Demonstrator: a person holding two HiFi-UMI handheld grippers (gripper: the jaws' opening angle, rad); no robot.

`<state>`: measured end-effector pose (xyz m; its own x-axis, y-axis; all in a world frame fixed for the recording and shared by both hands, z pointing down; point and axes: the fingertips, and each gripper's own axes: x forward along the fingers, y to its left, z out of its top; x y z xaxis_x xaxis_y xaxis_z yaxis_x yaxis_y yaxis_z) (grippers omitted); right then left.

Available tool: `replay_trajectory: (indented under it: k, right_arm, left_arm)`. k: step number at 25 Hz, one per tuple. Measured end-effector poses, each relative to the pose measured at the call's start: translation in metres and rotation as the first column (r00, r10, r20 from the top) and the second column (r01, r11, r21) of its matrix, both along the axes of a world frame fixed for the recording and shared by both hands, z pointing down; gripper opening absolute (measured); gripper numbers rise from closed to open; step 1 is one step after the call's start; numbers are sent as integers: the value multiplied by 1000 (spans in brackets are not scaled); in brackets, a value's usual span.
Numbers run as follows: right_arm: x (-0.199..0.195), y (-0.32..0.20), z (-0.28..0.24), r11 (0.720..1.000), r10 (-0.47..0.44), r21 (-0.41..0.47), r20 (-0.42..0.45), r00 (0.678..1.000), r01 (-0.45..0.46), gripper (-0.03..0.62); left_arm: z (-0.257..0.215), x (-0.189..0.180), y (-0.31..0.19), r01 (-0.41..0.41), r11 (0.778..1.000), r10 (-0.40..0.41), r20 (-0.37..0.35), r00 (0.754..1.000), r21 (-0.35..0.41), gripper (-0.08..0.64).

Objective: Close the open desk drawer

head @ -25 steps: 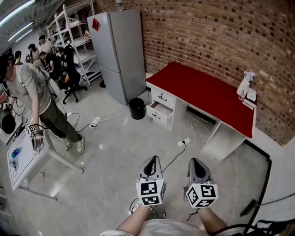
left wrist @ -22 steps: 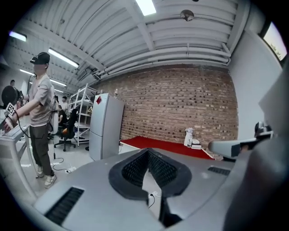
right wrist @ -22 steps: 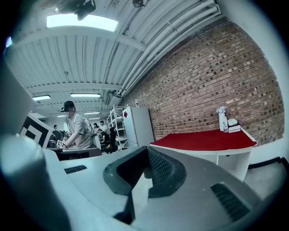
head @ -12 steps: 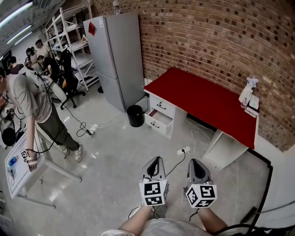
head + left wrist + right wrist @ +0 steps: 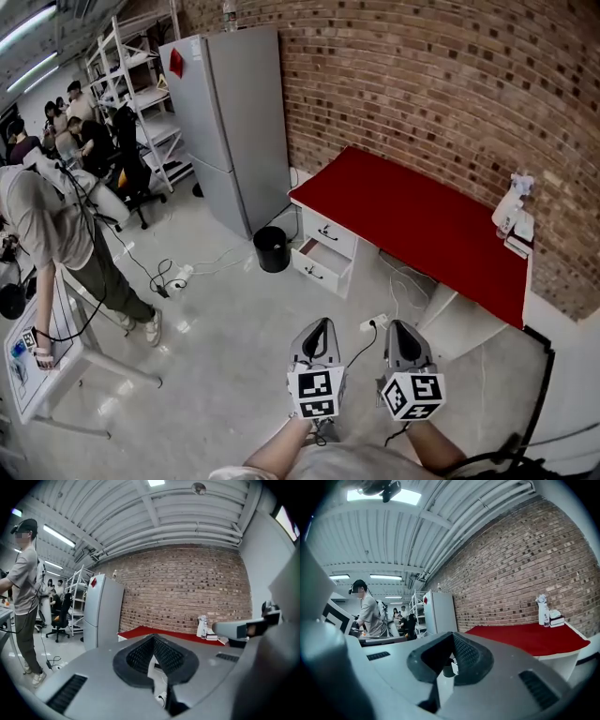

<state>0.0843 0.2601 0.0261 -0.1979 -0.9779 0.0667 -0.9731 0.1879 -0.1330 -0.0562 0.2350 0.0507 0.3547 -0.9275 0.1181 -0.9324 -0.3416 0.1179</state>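
Note:
The desk with a red top [image 5: 412, 217] stands against the brick wall, well ahead of me. Its white drawer unit has a shut upper drawer [image 5: 328, 228] and an open lower drawer [image 5: 321, 261] pulled out toward the room. My left gripper [image 5: 315, 326] and right gripper [image 5: 400, 328] are held side by side low in the head view, far short of the desk. Both are shut with nothing in them. In the left gripper view the left gripper [image 5: 153, 638] points at the red desk top [image 5: 159, 633]. In the right gripper view the right gripper [image 5: 452, 637] points past the desk top [image 5: 525, 637].
A grey fridge [image 5: 234, 122] and a black bin [image 5: 272, 249] stand left of the desk. A power strip [image 5: 373, 324] with cables lies on the floor before it. A spray bottle [image 5: 512, 201] sits on the desk's far end. A person [image 5: 42, 234] leans on a white table [image 5: 37, 361] at left.
The view has shifted forward and left, so the desk sits a little lower and nearer. The person at left has drifted toward the left edge. Both grippers keep their place, still shut.

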Motion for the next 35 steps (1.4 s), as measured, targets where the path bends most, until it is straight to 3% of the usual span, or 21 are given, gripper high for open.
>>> replay_trajectory:
  k: [5, 13, 22, 28, 35]
  right_arm:
    - [9, -40, 4, 999, 38, -27, 3, 999, -37, -2]
    - [-11, -94, 16, 999, 27, -40, -37, 999, -28, -2]
    - [26, -111, 29, 989, 123, -78, -21, 992, -124, -2]
    - [31, -125, 43, 988, 106, -115, -11, 994, -107, -2]
    - [26, -172, 50, 994, 28, -110, -6, 1000, -29, -2]
  left_arm:
    - [2, -16, -38, 17, 1000, -17, -21, 1000, 1, 8]
    - [20, -24, -87, 17, 1000, -17, -44, 999, -11, 8]
    - [32, -5, -114, -36, 999, 34, -29, 999, -39, 8]
    - [32, 20, -121, -74, 997, 74, -5, 997, -35, 8]
    - [39, 27, -149, -34, 998, 35, 26, 999, -46, 8]
